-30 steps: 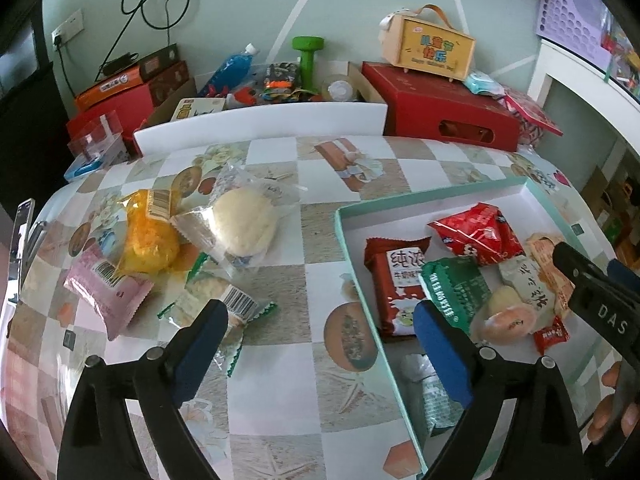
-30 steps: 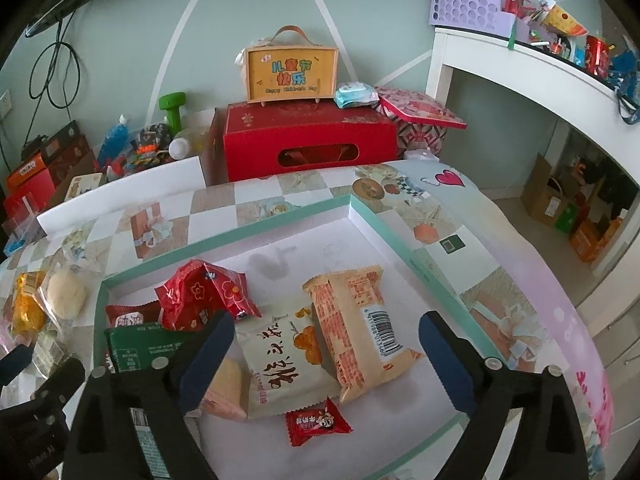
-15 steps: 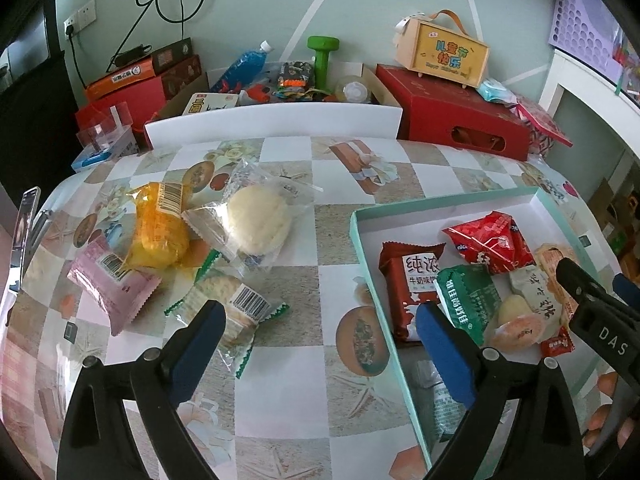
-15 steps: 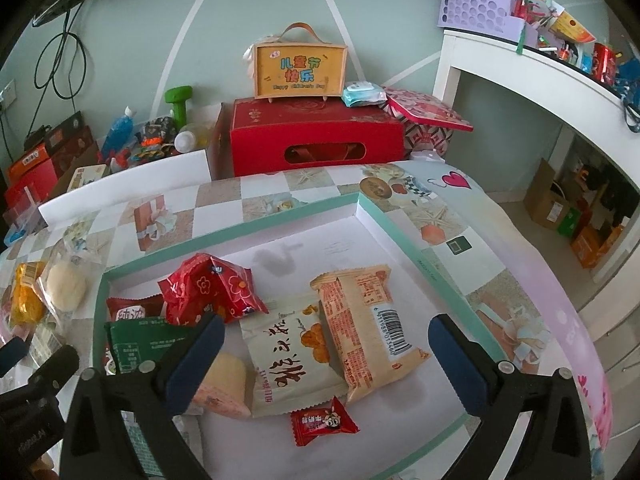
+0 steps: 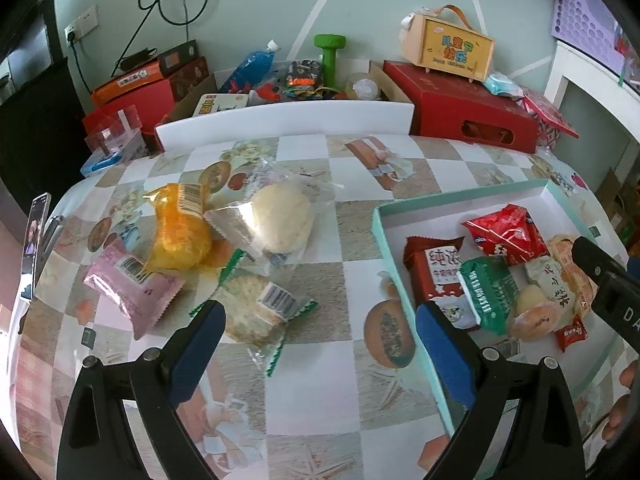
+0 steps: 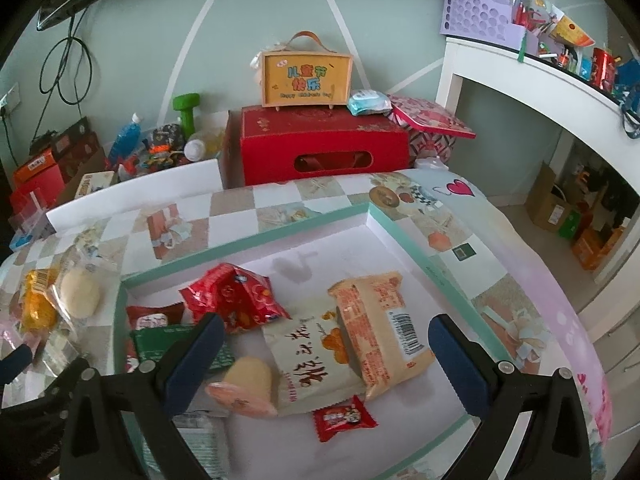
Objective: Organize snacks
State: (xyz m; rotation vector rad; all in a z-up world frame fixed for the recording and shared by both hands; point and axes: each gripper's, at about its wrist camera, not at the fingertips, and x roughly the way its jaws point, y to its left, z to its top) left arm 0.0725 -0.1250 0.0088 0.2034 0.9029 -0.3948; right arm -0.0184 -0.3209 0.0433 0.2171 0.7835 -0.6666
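Loose on the checked tablecloth lie a green-edged cracker pack point(image 5: 260, 308), a pink pack point(image 5: 132, 284), a yellow pack point(image 5: 180, 228) and a white bun in a clear bag point(image 5: 280, 216). My left gripper point(image 5: 320, 344) hovers open and empty just short of the cracker pack. A teal-rimmed white box point(image 5: 384, 240) to its right holds several snacks. My right gripper point(image 6: 328, 356) is open and empty over the box point(image 6: 404, 240), above a white printed pack point(image 6: 312, 364), an orange pack point(image 6: 380, 328), a red pack point(image 6: 232, 296), a jelly cup point(image 6: 244, 384) and a small red candy point(image 6: 344, 418).
A white board point(image 5: 280, 120) edges the table's far side, with a red carton point(image 5: 460, 120), a yellow handled box point(image 5: 452, 48), a green dumbbell point(image 5: 330, 56) and bottles behind. A phone point(image 5: 36, 240) lies at the left edge. White shelving point(image 6: 540, 80) stands at the right.
The left wrist view has drifted a little to the left, so the loose snacks sit nearer its middle. Both grippers stay open, and no snack has moved.
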